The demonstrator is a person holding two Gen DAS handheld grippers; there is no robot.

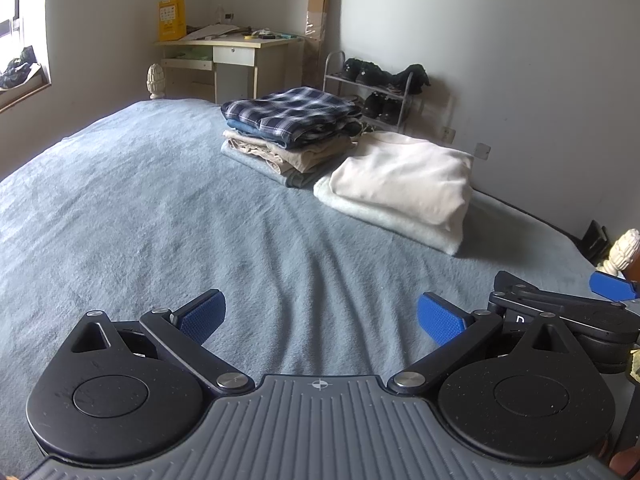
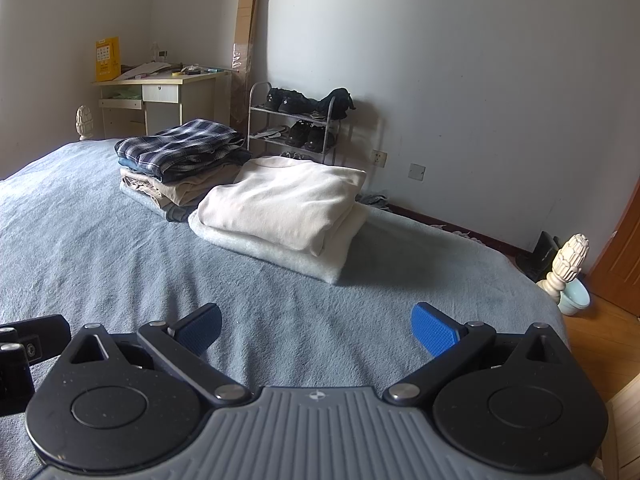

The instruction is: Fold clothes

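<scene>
Cream top sits folded ahead, slightly left of the right gripper and right of the left gripper; both spread wide, empty; right one's nearer, I'd guess.

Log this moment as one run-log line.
left gripper: open, empty | right gripper: open, empty | plaid-topped stack, cream stack: folded on bed

Blue-grey blanket over the bed, a navy-and-white plaid shirt topping beige trousers, a cream sweater on pale fleece, bright blue pads on black linkages.
</scene>
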